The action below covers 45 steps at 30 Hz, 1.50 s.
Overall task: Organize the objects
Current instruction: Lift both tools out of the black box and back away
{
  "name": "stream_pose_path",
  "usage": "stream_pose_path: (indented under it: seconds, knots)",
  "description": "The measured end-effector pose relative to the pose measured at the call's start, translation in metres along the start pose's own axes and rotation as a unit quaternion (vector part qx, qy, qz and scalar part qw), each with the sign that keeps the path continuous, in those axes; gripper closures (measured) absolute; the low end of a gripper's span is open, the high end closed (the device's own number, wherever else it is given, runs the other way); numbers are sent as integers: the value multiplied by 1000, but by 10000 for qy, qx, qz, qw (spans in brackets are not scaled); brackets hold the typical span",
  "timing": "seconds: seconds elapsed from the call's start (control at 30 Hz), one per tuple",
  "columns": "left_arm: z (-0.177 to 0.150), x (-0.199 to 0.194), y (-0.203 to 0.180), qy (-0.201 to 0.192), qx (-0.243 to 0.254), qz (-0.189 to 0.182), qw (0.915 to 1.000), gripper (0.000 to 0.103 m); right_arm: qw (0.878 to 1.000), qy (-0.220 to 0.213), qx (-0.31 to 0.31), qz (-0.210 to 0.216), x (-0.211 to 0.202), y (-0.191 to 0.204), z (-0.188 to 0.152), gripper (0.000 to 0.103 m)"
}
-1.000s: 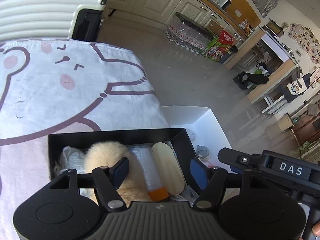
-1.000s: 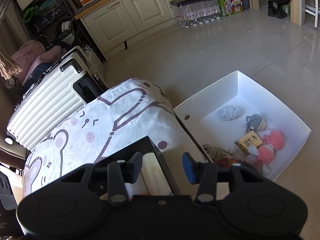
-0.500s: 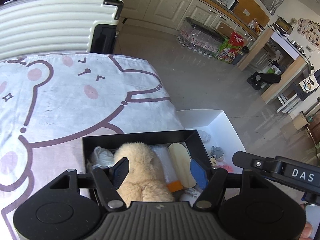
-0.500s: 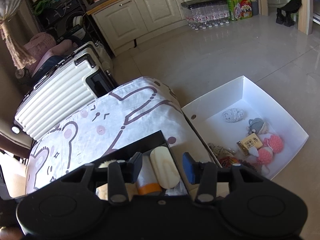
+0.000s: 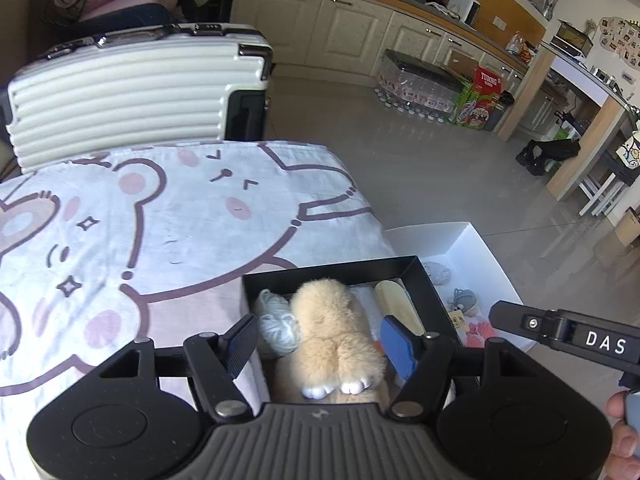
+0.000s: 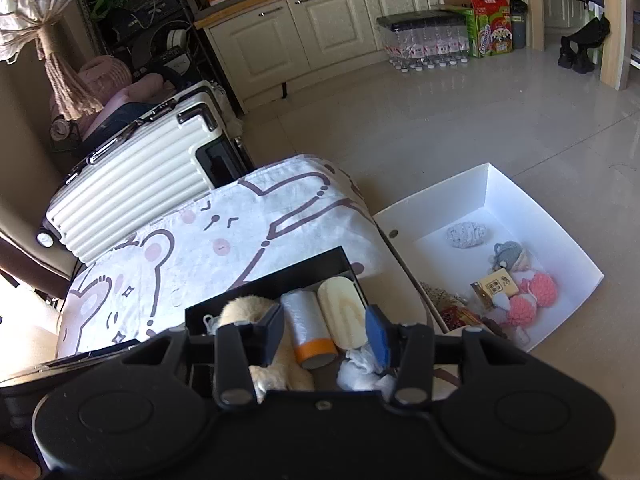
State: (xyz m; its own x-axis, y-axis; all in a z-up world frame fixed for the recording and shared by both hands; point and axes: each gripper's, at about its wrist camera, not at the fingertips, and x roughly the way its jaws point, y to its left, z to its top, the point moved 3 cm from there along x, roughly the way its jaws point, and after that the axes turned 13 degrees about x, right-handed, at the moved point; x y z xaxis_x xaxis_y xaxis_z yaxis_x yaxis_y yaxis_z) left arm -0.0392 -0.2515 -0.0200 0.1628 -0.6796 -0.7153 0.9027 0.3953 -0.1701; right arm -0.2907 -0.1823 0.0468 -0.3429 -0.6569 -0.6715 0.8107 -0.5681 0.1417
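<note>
- The left gripper (image 5: pixel 318 338) hangs above the near end of the shallow black rectangular tray (image 5: pixel 332 269), its jaws roughly half apart with nothing between them; the fluffy cream plush toy (image 5: pixel 334 332) lies below the gap, not touched by either pad.
- The right gripper (image 6: pixel 325 330) stands narrower, jaws a modest way apart and also empty, hovering over the tray's right half.
- Just under and ahead of the right fingers sit a clear plastic roll with an orange end (image 6: pixel 308 328) and a pale cream oval pad (image 6: pixel 340 312), side by side lengthways, seemingly packed to use the tray's width.
- A ball of pale grey yarn (image 5: pixel 276 318) fills the corner left of the plush toy; crumpled white tissue (image 6: pixel 360 372) sits beneath the right pad.
- The tray rests on the bear-print white cloth (image 5: pixel 160 216), near its edge.
- Well to the right and lower, on the floor, the open white box (image 6: pixel 532 208) holds knitted toys, probably awaiting sorting.
</note>
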Motion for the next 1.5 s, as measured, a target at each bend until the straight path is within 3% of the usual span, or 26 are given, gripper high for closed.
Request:
stream_pose_path:
  seconds: [0.37, 0.6, 1.1, 1.5]
  knots:
    - [-15, -49, 0, -104, 77, 357, 9993, 32, 9989, -284, -353, -78, -49, 10, -16, 54]
    - [-25, -73, -2, -99, 168, 632, 9978, 24, 9966, -465, -617, -272, -74, 11, -29, 48]
    - [-35, -95, 6, -83, 239, 1081, 9938, 2, 9888, -652, -1150, -690, -89, 14, -46, 22]
    - [-40, -94, 6, 0, 447, 1126, 9926, 0, 9885, -654, -1093, -811, -87, 6, -49, 1]
